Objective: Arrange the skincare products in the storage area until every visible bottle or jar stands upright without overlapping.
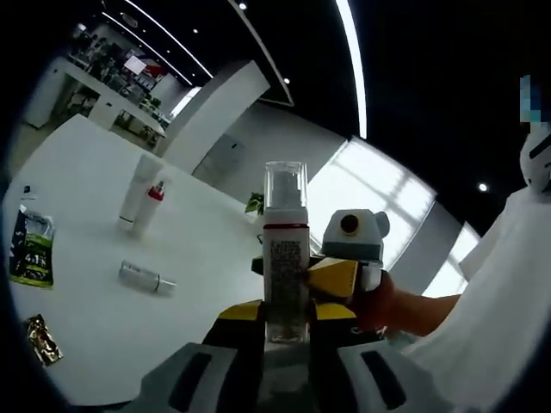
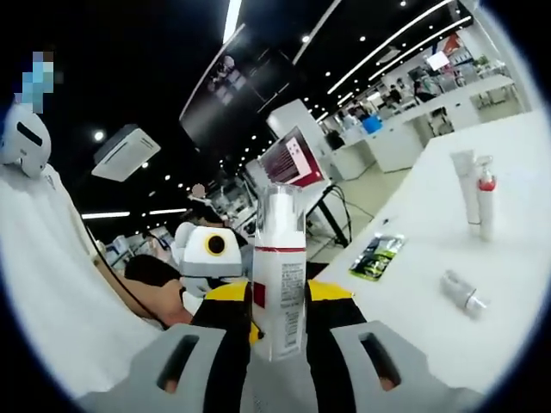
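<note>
The pump bottle [image 1: 285,258] is up off the white counter [image 1: 86,181], pinched from both sides: the left gripper [image 1: 285,331] has its jaws clenched on the bottle's lower body, and the right gripper [image 2: 277,331] clamps the same bottle [image 2: 279,280] from the opposite side.

With two grips on one slim bottle, I'd worry that any uneven pull twists it loose or tips it, and a drop onto the counter could send it rolling towards the small bottle lying flat [image 1: 146,277].

Beyond that lying bottle, a white tube [image 1: 138,189] and a red-collared spray bottle [image 1: 150,206] stand upright, touching or nearly so. A careless set-down there could topple both.

The held bottle carries a block of fine print below a red band, too small to read. A green sachet [image 1: 32,249] near the counter's edge bears pale lettering I cannot make out.
</note>
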Demonstrator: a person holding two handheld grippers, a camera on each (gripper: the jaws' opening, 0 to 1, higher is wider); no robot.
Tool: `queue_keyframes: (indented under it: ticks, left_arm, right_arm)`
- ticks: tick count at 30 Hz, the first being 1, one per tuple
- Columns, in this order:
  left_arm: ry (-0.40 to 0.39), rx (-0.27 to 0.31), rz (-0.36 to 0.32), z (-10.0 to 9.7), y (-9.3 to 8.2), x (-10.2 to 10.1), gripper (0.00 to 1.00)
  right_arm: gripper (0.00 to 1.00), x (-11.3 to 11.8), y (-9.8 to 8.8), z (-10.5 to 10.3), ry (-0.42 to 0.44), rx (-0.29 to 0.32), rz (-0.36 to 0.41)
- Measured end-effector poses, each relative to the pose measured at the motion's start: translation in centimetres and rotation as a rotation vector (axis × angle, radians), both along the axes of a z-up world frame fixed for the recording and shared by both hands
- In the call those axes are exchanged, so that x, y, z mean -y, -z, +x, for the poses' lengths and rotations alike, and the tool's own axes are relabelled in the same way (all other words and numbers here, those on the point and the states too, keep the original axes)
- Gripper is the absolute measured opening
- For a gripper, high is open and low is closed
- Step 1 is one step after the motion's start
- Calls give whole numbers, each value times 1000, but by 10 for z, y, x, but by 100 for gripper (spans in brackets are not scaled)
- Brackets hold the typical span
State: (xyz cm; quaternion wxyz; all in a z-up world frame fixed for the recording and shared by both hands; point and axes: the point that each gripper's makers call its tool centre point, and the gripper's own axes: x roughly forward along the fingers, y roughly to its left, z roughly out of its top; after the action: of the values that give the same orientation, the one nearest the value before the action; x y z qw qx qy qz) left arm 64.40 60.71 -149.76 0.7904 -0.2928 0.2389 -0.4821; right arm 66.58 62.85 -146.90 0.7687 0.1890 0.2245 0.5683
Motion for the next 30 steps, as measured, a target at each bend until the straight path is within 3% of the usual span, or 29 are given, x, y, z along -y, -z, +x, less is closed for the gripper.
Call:
queue_keyframes:
  ticks: [12, 18, 22, 30]
  left_arm:
    - [1, 2, 55, 0, 12, -3, 19]
    - [27, 45, 179, 3, 23, -4, 19]
    - [41, 92, 233, 4, 27, -4, 20]
    - [48, 120, 294, 7, 42, -5, 24]
  right_arm:
    - [21, 3, -3, 11, 5, 17, -3]
    - [20, 2, 7, 12, -11, -14, -54]
    - [19, 4, 10, 11, -16, 0, -73]
    - [19, 4, 19, 17, 21, 28, -76]
